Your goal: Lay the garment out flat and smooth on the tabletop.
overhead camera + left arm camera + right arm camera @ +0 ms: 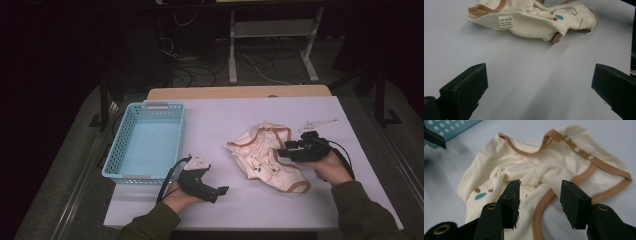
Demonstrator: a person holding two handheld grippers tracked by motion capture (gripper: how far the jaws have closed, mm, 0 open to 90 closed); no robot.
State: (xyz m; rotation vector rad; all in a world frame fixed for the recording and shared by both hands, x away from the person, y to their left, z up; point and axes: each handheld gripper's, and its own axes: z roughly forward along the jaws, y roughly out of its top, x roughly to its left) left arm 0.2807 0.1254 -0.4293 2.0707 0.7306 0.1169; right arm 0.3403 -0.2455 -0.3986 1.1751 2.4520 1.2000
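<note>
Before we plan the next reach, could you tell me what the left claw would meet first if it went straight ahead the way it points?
Bare table first, then most likely the cream garment lying ahead of the open left claw; how far off it lies is unclear.

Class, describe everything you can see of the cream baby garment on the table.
The cream garment looks like soft cotton, edged with tan binding, with a row of pale snaps, a white size label and small brown and teal prints. It lies crumpled on the white table, right of the blue basket. The right gripper hovers over it, jaws apart.
</note>
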